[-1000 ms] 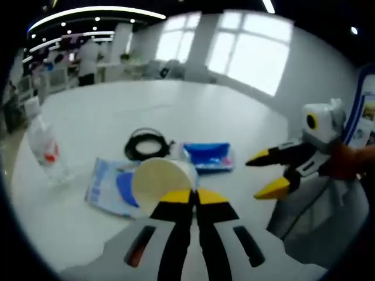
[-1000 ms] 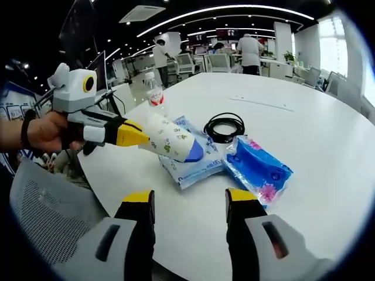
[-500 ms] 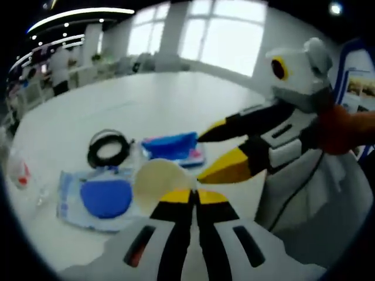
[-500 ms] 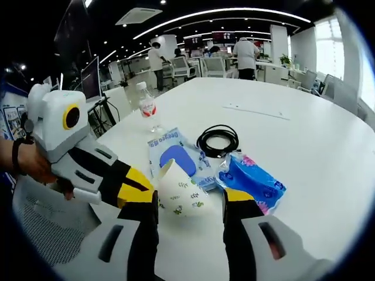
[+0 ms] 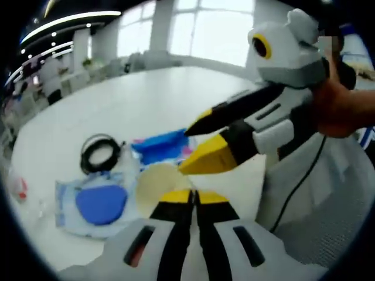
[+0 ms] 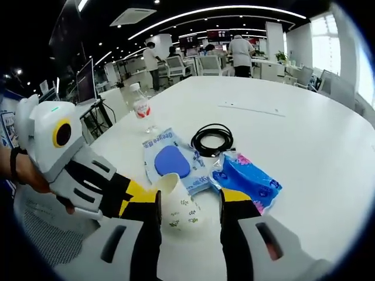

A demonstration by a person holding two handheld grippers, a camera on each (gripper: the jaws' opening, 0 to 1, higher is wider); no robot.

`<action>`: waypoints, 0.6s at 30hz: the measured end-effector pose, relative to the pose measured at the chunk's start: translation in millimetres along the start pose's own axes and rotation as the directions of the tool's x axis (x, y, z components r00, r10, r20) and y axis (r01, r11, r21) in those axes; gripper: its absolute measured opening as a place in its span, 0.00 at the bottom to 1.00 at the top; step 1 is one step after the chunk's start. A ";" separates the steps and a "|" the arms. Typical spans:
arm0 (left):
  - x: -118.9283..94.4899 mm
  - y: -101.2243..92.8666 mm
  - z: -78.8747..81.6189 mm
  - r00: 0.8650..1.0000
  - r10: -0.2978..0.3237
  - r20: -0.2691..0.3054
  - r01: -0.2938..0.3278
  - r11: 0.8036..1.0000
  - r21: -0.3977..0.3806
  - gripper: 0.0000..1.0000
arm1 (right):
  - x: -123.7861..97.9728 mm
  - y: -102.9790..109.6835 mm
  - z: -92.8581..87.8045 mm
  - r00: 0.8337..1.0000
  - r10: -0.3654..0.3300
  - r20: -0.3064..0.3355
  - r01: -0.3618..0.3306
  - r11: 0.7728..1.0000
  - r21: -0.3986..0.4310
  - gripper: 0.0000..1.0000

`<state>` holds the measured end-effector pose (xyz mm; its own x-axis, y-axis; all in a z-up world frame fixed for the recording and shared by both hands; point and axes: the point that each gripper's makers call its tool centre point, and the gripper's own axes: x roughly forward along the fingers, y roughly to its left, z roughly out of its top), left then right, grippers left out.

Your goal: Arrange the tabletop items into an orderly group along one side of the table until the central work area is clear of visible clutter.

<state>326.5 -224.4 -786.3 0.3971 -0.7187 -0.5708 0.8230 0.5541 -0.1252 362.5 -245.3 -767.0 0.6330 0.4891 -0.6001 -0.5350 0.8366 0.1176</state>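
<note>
Paper cup [image 6: 177,206] moved between right hand-held gripper [image 6: 188,200] jaws; cup empty.

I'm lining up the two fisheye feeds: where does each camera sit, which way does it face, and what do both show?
Left gripper view: rides the left gripper, facing the window across the table; its fingers pinch the paper cup; the right gripper and a hand enter from the right.
Right gripper view: rides the right gripper, facing the office interior; its open fingers straddle the cup; the left gripper and a hand enter from the left.
Shared: cup, black cable coil, blue packet, wipes pack.
</note>
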 end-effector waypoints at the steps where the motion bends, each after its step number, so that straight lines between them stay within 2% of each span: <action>1: -0.3 -0.3 1.9 1.000 0.000 0.005 0.000 1.000 0.002 0.00 | 1.1 0.9 0.9 1.000 0.003 -0.002 -0.003 1.000 -0.001 0.38; 7: 2.0 -4.9 7.4 1.000 -0.008 -0.001 0.008 0.998 0.055 0.02 | 11.5 7.4 0.4 0.999 0.010 -0.043 -0.011 0.999 -0.038 0.34; 10: 2.8 -8.1 5.0 1.000 -0.011 -0.014 0.012 0.997 0.079 0.03 | 14.7 4.9 -7.5 0.997 0.000 -0.078 -0.003 0.999 -0.039 0.29; 18: 0.5 -20.2 -0.4 0.999 -0.043 -0.022 0.046 0.993 0.111 0.06 | 17.3 1.6 -26.2 0.990 0.000 -0.140 -0.003 1.000 -0.015 0.23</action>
<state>309.9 -235.7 -784.3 0.3519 -0.7325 -0.5827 0.8802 0.4707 -0.0601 358.0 -242.0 -797.9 0.5484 0.4503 -0.7047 -0.5452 0.8314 0.1069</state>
